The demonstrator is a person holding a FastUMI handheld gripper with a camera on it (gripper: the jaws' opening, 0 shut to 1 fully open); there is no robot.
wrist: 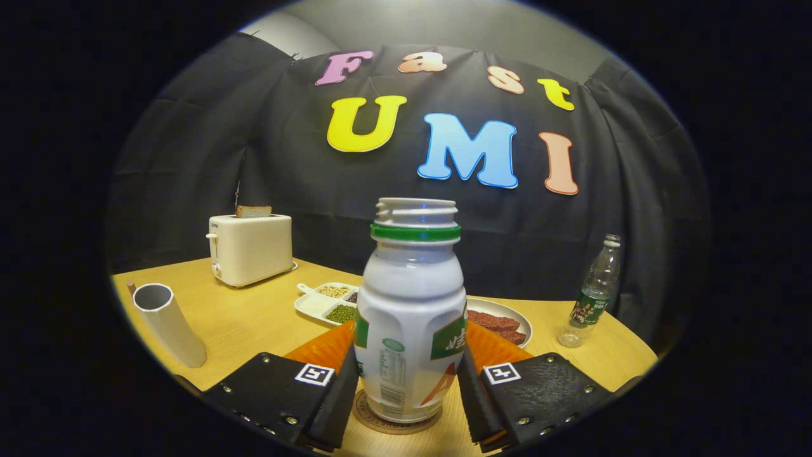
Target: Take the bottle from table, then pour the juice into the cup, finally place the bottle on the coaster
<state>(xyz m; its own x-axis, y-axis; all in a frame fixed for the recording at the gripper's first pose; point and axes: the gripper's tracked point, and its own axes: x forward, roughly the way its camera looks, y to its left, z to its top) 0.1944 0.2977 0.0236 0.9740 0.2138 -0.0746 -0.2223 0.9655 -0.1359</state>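
We see our tool (409, 381) grasping the uncapped bottle (410, 317), both fingers pressed against its sides; the bottle stands upright on the coaster (396, 424) on the desk (254, 317).

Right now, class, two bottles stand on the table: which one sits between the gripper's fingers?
The white bottle with the green neck ring, uncapped, standing on the round coaster between the fingers. The clear bottle stands far beyond them.

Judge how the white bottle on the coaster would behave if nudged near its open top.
Bottle is tall, narrow-necked on a small coaster: probably tips. Uncapped, so it might spill. Fingers flank its sides, likely steadying it.
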